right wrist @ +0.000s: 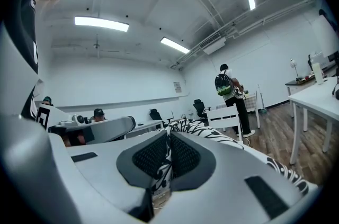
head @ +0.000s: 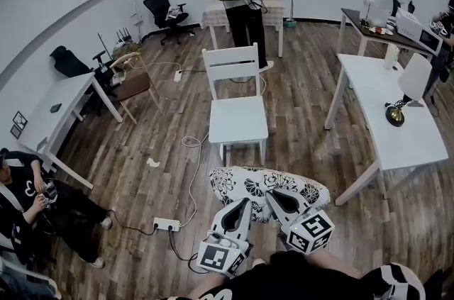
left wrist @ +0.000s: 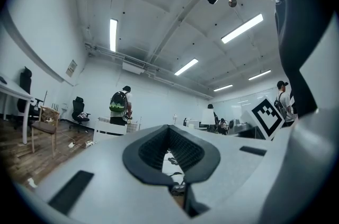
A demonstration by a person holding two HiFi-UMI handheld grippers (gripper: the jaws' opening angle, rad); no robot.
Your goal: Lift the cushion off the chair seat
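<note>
Both the left gripper (head: 245,202) and the right gripper (head: 271,195) grip the near edge of the black-and-white floral cushion (head: 245,184), side by side. The left jaws are clenched on patterned fabric that shows between the pads, and the right jaws pinch a fold of it tightly. The cushion hangs above the wooden floor (head: 305,114), just in front of the white chair (head: 237,120) and clear of its bare seat.

Left gripper (head: 240,205) and right gripper (head: 275,196) side by side, close to the body, both pointing forward and roughly level; marker cubes uppermost. Right jaws pressed together on a fold of the cushion (head: 250,184); left jaws narrowly apart, cushion fabric filling the gap between the pads. Dark sleeves (head: 298,277) behind both.
</note>
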